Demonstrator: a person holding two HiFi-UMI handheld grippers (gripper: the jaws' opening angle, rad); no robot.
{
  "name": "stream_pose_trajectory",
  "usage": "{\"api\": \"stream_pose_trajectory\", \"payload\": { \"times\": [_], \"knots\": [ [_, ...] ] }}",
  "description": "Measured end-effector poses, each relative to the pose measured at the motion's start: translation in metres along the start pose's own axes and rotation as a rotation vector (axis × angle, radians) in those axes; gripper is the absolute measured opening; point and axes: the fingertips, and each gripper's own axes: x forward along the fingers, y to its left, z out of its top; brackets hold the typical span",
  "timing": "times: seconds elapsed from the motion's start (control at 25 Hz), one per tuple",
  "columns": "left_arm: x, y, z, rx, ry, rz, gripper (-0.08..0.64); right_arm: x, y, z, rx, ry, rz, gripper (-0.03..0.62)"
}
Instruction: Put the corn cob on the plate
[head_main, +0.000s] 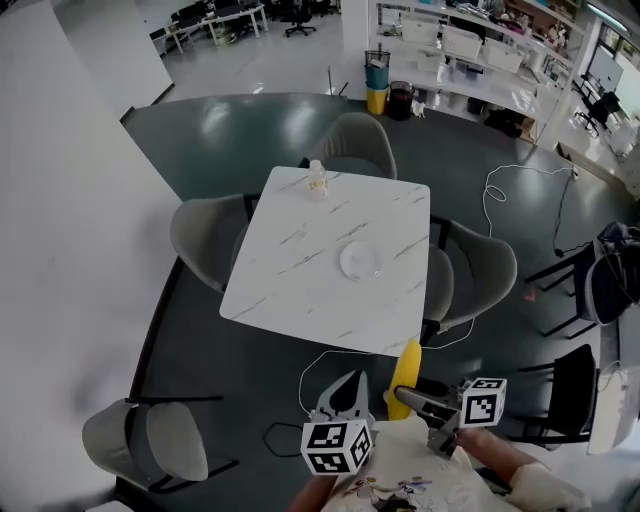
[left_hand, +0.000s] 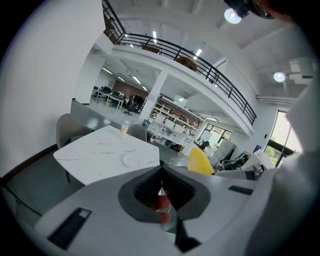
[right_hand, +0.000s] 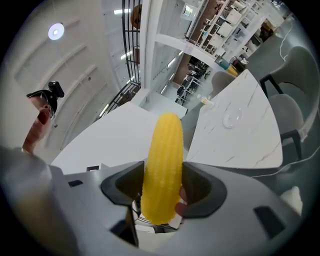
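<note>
My right gripper (head_main: 400, 392) is shut on a yellow corn cob (head_main: 405, 366), held off the table's near edge; in the right gripper view the cob (right_hand: 162, 167) stands up between the jaws of that gripper (right_hand: 161, 192). A clear plate (head_main: 360, 260) lies right of centre on the white marble table (head_main: 300, 260), also seen as a small plate (left_hand: 131, 160) and plate (right_hand: 232, 119). My left gripper (head_main: 347, 390) hangs just left of the cob; its jaws meet tip to tip with nothing between them (left_hand: 161, 172). The cob's tip (left_hand: 200, 162) shows to its right.
A small bottle (head_main: 317, 180) stands at the table's far edge. Grey chairs ring the table: one far (head_main: 352, 145), one left (head_main: 200, 240), one right (head_main: 480, 270), another near left (head_main: 150, 440). A white cable (head_main: 510, 190) trails on the dark floor.
</note>
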Motion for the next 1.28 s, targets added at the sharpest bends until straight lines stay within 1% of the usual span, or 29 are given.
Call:
{"api": "stream_pose_trajectory", "payload": {
  "times": [0.24,0.36,0.48,0.68,0.92,1.08,1.28],
  "knots": [
    [0.015,0.017,0.012,-0.021,-0.014,-0.020,0.011,0.015,-0.009,0.016,-0.009,0.000,-0.021,0.238],
    [0.022,0.015,0.014,-0.039,-0.019,-0.016,0.011,0.018,-0.016,0.024,-0.009,0.010,-0.015,0.238],
    [0.036,0.010,0.020,-0.045,-0.017,-0.006,0.011,0.023,-0.026,0.042,-0.007,0.022,-0.002,0.238],
    [0.073,0.005,0.040,-0.055,-0.008,0.028,0.011,0.035,-0.047,0.086,-0.011,0.057,0.022,0.238],
    [0.132,0.006,0.072,-0.050,0.005,0.059,0.011,0.050,-0.074,0.144,-0.013,0.091,0.053,0.238],
    [0.173,0.016,0.089,-0.057,0.021,0.081,0.011,0.061,-0.104,0.177,0.016,0.098,0.045,0.238],
    [0.216,0.035,0.101,-0.065,0.038,0.103,0.011,0.079,-0.143,0.212,0.043,0.085,0.016,0.238]
  ]
}}
